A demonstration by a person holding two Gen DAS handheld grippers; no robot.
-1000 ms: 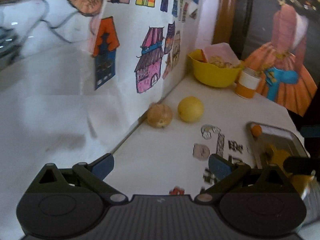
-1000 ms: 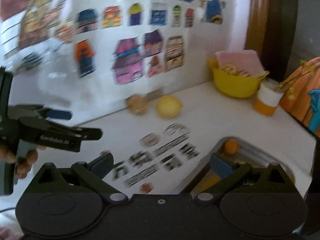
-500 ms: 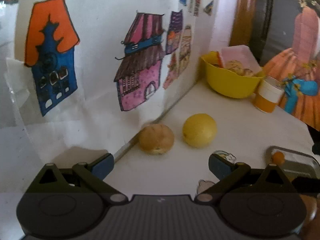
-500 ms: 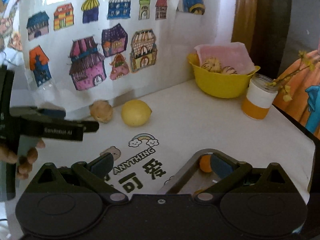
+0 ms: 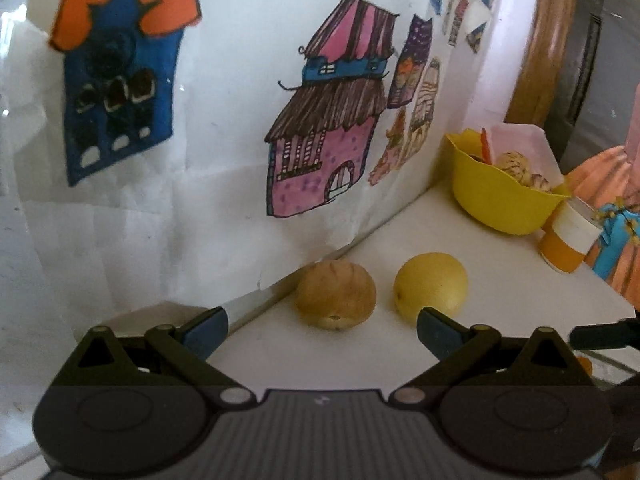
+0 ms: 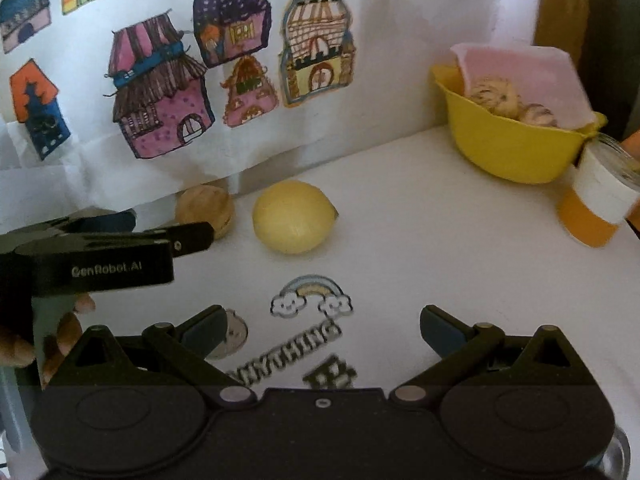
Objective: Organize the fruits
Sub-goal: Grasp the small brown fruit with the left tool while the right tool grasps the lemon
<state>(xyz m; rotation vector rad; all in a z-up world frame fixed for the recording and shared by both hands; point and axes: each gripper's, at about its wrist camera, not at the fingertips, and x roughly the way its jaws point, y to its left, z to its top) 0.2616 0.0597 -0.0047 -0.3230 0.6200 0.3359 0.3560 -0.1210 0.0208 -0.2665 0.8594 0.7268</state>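
Left gripper [image 5: 322, 332] with jaws spread wide and empty, low over the white table [image 5: 500, 280]. Just ahead, at lower centre of the left wrist view, lies the round tan-brown fruit [image 5: 336, 300], against the foot of the paper sheet of coloured house drawings [image 5: 320, 140]; the gap between the jaws is centred near it, probably in readiness to enclose it. The round yellow lemon-like fruit [image 5: 430, 288] sits just beside it, apart. Right gripper [image 6: 322, 332], jaws likewise apart and holding nothing, faces both fruits. The yellow plastic bowl [image 6: 508, 152], upper right, already contains 2 speckled fruits, so it is the probable destination.
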